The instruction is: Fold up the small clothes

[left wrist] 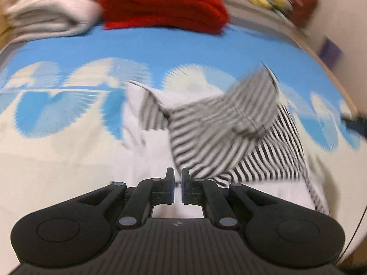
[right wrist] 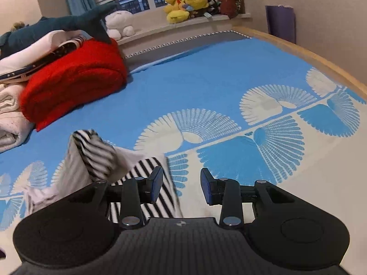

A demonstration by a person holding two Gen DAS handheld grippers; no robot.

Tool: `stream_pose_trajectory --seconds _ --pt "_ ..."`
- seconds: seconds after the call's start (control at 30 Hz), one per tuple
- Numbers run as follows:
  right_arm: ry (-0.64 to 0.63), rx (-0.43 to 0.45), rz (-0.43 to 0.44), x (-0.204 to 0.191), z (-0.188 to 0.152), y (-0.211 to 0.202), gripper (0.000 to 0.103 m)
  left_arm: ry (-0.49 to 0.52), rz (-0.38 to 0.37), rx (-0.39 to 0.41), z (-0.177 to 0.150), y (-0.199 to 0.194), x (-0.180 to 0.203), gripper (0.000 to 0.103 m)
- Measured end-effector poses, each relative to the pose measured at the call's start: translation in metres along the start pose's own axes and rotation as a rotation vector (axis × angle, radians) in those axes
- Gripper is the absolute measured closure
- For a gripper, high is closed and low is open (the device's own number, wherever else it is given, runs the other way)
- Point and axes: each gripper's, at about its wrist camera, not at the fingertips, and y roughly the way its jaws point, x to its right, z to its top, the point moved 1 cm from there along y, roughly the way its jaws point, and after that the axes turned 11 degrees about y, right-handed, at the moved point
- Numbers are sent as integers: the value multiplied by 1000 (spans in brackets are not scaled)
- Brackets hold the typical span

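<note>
A small black-and-white striped garment with white parts point(left wrist: 224, 133) lies crumpled on the blue-and-white bedspread point(left wrist: 68, 142). In the left wrist view it is blurred, with one striped flap raised. My left gripper point(left wrist: 177, 183) is nearly shut with a thin gap between its jaws; the garment's edge lies just beyond its tips, and I cannot tell whether cloth is pinched. In the right wrist view the garment point(right wrist: 101, 158) lies to the left. My right gripper point(right wrist: 181, 186) is open and empty, its left finger over the striped cloth.
A folded red blanket point(right wrist: 73, 80) and cream blankets point(right wrist: 9, 114) lie at the far left of the bed. Plush toys point(right wrist: 183, 2) sit on the window sill. The wooden bed edge point(right wrist: 321, 59) runs along the right, with a purple bin point(right wrist: 281, 20) beyond.
</note>
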Motion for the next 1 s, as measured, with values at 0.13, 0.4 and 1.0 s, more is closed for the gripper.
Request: stream_pose_trajectory --seconds 0.13,0.4,1.0 --pt "-4 10 37 -10 -3 1 66 -112 -66 71 19 12 11 92" --pt "151 -121 204 -20 -10 32 71 -522 -42 -211 -9 103 -9 71" --pt "96 -257 274 -81 -48 114 58 -768 -172 -313 -23 118 -24 64"
